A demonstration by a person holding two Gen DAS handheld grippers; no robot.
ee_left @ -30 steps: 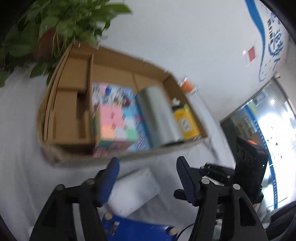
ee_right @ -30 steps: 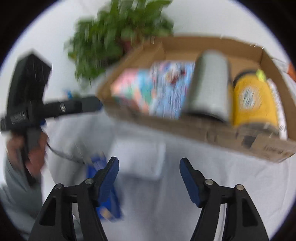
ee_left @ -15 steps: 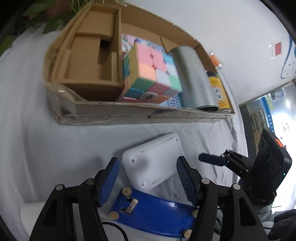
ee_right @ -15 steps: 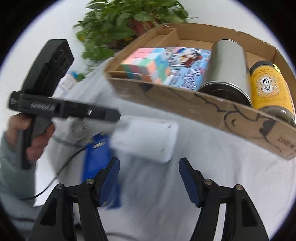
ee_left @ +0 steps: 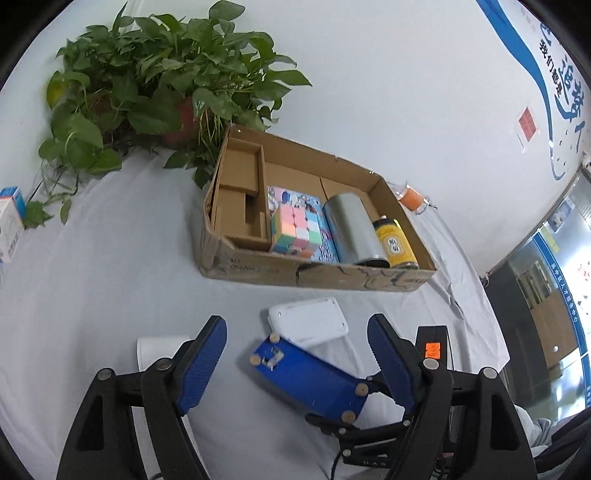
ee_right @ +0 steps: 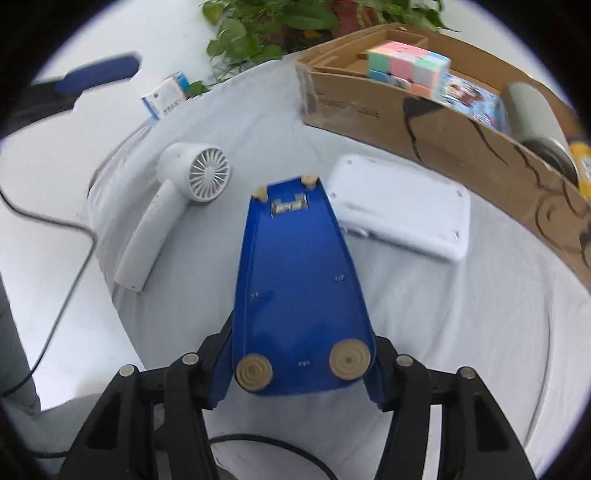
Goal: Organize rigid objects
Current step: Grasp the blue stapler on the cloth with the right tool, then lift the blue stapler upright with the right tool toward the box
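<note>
Leftmost in the right wrist view, a small blue-and-white carton (ee_right: 165, 96) stands near the potted plant (ee_right: 273, 22), and a white handheld fan (ee_right: 186, 195) lies flat on the grey tablecloth (ee_right: 424, 332) with its handle angled toward the camera. Next comes the blue tapered object (ee_right: 299, 280), underside up (four tan rubber feet show at its corners), its wide end clamped between the fingers of the right gripper (ee_right: 297, 376). Its narrow end reaches the near corner of a white rectangular device (ee_right: 402, 214), which lies just in front of the cardboard box (ee_right: 443, 125).

From the left wrist camera, the left gripper (ee_left: 299, 365) hovers with its jaws wide apart and nothing between them, above the cloth near the blue object. Inside the box, left to right: cardboard insert compartments (ee_left: 240, 199), a pastel puzzle cube (ee_left: 295, 230) resting on a colourful printed pack (ee_left: 295, 199), a silver cylindrical tin (ee_left: 352, 230) lying on its side, and a yellow-labelled jar (ee_left: 393, 247) against the right wall. Beyond the box's far right corner sits a small orange-filled container (ee_left: 412, 197).
</note>
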